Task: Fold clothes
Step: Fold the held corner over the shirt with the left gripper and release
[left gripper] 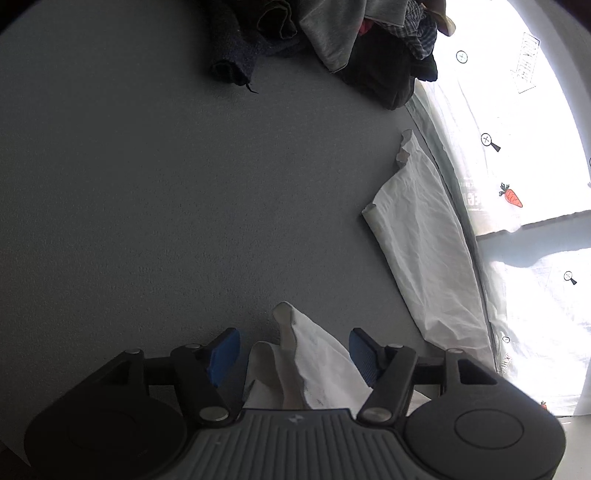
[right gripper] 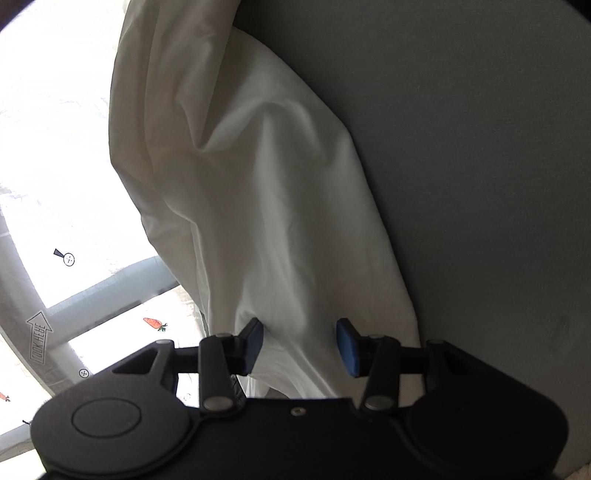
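Grey table point(left gripper: 147, 203) lies under both my grippers. My left gripper point(left gripper: 291, 354) stands apart over white cloth point(left gripper: 317, 362); my right gripper point(right gripper: 300, 343) also apart, cloth between, not pressed.

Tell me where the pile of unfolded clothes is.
In the left wrist view the clothes pile sits at the top edge, on the grey table, far beyond the white garment and beside the bright patterned sheet.

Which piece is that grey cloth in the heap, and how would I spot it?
Look to the far edge of the grey table, where the heap of clothes lies. The light grey cloth droops forward there, pale between darker garments and beside a blue checked one.
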